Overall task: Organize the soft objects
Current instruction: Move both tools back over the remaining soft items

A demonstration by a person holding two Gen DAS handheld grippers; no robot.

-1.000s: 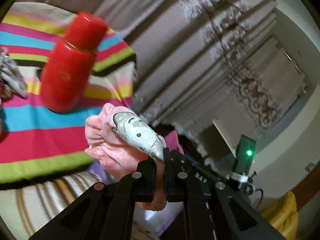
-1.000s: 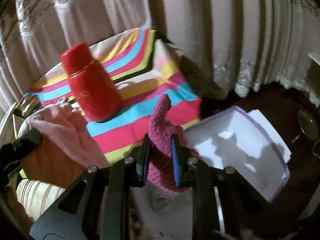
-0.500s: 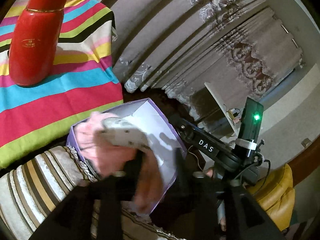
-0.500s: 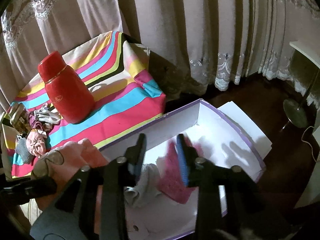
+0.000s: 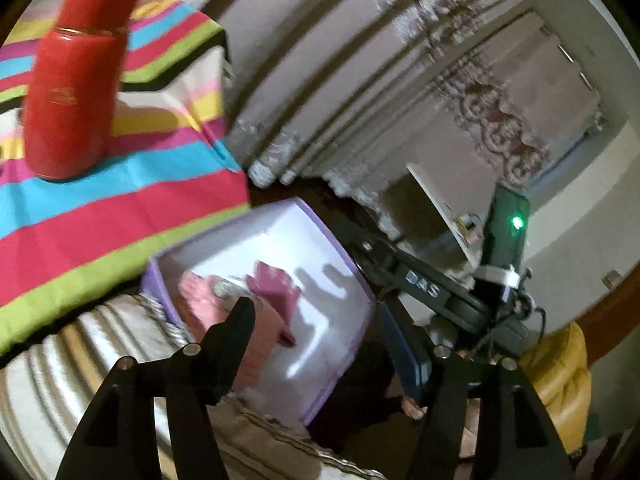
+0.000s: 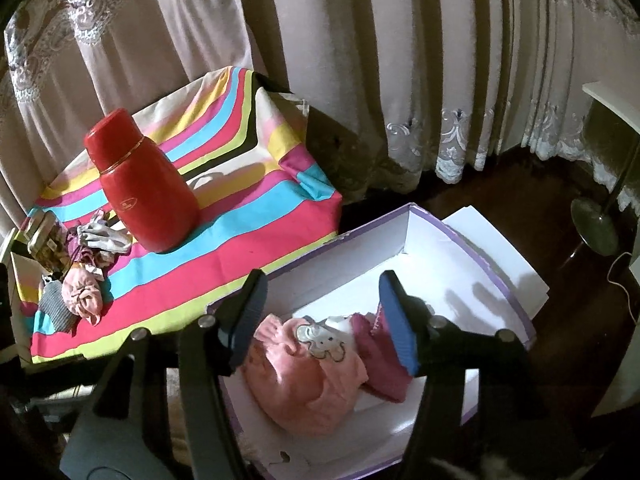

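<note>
Right wrist view: I see my right gripper (image 6: pixel 322 320) released, jaws spread, low centre. Beneath it the white box (image 6: pixel 460 240) holds 1 pink garment (image 6: pixel 308 376) touching 1 magenta knit (image 6: pixel 380 364). Left gripper (image 5: pixel 320 336) likewise released. Farther, upper left: red flask (image 6: pixel 144 188) on striped cloth (image 6: pixel 248 240), with more soft items (image 6: pixel 82 294) at far left.

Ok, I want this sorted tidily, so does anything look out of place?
Yes: a small heap of soft items lies loose at the striped cloth's edge beside the red flask, while the pink garment and magenta knit are in the white box.
</note>
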